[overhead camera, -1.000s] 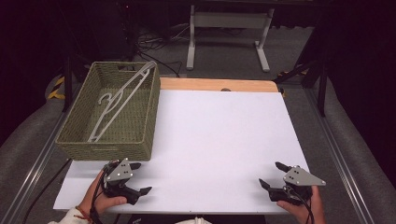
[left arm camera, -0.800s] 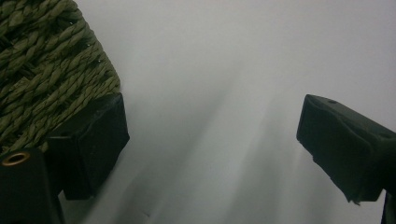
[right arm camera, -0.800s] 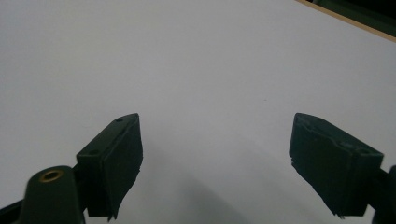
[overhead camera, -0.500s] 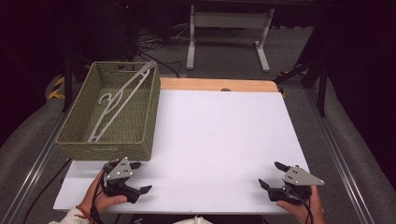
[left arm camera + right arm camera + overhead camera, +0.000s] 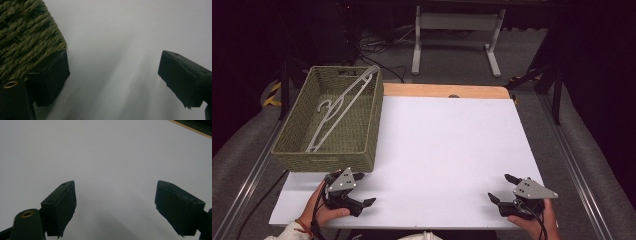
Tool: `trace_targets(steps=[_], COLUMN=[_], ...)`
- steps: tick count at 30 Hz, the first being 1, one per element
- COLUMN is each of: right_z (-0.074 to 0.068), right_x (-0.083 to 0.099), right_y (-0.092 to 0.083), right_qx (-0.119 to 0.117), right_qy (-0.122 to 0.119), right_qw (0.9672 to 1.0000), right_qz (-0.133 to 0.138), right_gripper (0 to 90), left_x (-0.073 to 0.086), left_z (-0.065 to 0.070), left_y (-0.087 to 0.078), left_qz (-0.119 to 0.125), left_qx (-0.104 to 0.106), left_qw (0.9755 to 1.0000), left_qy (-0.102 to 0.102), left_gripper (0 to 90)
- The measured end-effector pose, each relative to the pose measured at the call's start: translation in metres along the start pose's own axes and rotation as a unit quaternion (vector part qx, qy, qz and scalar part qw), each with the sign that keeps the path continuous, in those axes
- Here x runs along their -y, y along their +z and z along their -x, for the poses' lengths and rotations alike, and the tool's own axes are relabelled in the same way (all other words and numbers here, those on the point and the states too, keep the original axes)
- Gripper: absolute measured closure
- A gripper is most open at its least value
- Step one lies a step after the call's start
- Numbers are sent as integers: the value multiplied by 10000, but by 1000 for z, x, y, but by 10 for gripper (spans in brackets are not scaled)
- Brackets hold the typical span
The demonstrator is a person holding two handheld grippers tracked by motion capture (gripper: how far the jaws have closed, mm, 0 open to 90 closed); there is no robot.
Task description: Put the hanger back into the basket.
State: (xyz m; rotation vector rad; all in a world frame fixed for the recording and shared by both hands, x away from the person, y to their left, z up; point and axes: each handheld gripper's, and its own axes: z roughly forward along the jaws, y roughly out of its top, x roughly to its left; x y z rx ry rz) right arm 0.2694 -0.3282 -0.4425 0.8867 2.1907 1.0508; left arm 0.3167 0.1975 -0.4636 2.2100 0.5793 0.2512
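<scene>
Woven green fibre makes up the basket (image 5: 329,155), which sits at the left side of the white table surface (image 5: 447,150), its near wall just beyond the left gripper (image 5: 362,189). Inside the basket lies a white clothes hanger (image 5: 339,107), stretched diagonally from the near left toward the far right corner, where one end rests up on the rim; its hook curls near the middle of the basket floor. The left gripper rests low at the near left edge of the table, held in the person's left hand (image 5: 319,210), a grey three-cornered plate on top, and its jaws are spread wide with nothing between them. In the left gripper view the two black jaws stand far apart over bare white surface, and the basket's woven corner (image 5: 27,37) fills the upper left, just beside or touching the left-hand jaw; which of the two cannot be told. The right gripper (image 5: 504,188) sits at the near right edge of the table, well apart from the basket, held in the right hand (image 5: 532,222), and its jaws are likewise released and empty. In the right gripper view both jaws rise wide apart over plain white, with a thin strip of wooden table edge (image 5: 190,128) at the upper right corner. A strip of bare wood (image 5: 447,91) shows along the table's far edge in the high view.
</scene>
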Motion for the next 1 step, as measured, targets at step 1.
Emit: trace_targets(steps=[1], right_z=[0], right_x=[0], right_y=[-1], right_qx=[9], right_qy=[10], right_qw=[10000], right_qz=[8], right_gripper=[178], left_x=[0], left_z=[0], left_y=[0], left_qz=[5], left_qx=[6], left_qw=[10000], left_qy=[-6], left_gripper=[110])
